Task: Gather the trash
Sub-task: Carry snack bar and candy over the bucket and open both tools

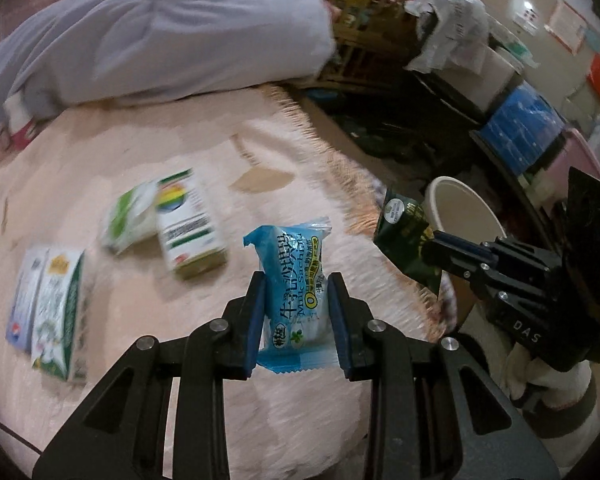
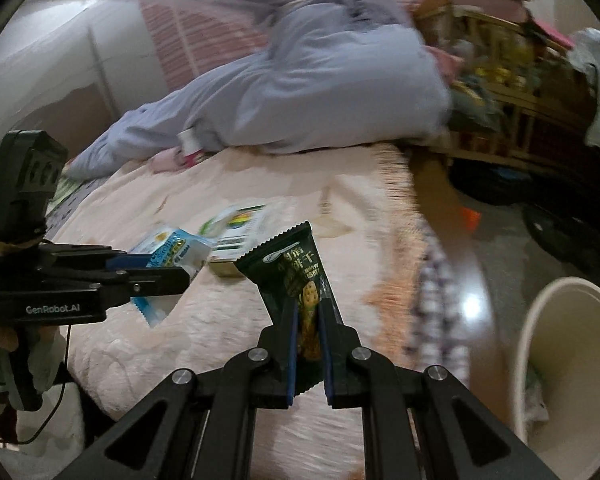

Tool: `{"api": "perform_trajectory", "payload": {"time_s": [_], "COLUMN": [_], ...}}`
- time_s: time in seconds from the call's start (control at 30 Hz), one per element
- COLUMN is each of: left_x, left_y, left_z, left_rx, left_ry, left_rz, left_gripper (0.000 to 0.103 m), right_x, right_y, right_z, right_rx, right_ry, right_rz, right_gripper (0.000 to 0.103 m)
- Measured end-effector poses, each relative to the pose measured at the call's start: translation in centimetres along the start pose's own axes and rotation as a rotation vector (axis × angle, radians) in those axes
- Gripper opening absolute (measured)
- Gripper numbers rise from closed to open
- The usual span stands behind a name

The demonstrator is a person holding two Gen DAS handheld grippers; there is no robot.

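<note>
1. Wrappers sit in both claws, lifted clear of the pink bed cover [image 1: 100, 152].
2. The left claw [image 1: 296, 292] pinches a blue milk-snack packet [image 1: 292, 276] between its blue pads; the packet stands upright, its top rising past the fingertips and its crimped bottom edge hanging lower between the fingers.
3. The right claw [image 2: 308, 316] is pressed together on a dark green cracker wrapper [image 2: 296, 268], gripping its lower half while the upper end tilts up and left beyond the tips.
4. In the left wrist view, the green wrapper [image 1: 406, 236] hangs at the near rim of a cream waste bin [image 1: 460, 208] standing on the floor beside the bed.
5. Still on the bed cover lie a green-and-white box [image 1: 190, 228], a soft green-white pack [image 1: 130, 216] touching its left side, and two cartons [image 1: 48, 312] farther left, side by side.
6. A grey-lilac quilt [image 1: 160, 28] is heaped at the far end of the bed.
</note>
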State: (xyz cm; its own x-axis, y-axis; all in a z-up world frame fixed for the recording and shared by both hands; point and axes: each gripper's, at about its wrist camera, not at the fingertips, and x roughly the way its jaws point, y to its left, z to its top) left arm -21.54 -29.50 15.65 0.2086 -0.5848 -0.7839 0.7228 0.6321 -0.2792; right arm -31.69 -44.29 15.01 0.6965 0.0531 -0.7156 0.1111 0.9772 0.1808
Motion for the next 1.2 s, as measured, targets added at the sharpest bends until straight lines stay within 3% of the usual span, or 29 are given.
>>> {"api": "perform_trajectory", "payload": {"time_s": [0.2,0.67,0.97,1.2], "left_x": [1.8,8.1,12.7,15.6], "left_y": [-4.4,-16.2,-20.6,-22.9], "left_z": [2.3,6.3,6.9,7.0], "left_rx": [0.074,0.212,0.239,0.241], "left_ry": [0.0,0.056,0.113,0.144], "left_rz": [-0.034,-0.208,-0.268,-0.289], "left_gripper": [0.028,0.028,0.028,0.028], "right_x": [-2.9,-10.1,-11.6,-11.2], "right_y": [-4.8,-16.3,-21.5,-23.1], "right_z": [-0.6,-5.0,-8.4,-9.7], "right_rx": [0.095,0.318,0.454,0.501], "right_ry": [-0.031,-0.08,-0.067,-0.049], "right_rz": [-0.092,-0.336,-0.398,-0.415], "right_gripper": [0.009,0.009,0.009,0.009]}}
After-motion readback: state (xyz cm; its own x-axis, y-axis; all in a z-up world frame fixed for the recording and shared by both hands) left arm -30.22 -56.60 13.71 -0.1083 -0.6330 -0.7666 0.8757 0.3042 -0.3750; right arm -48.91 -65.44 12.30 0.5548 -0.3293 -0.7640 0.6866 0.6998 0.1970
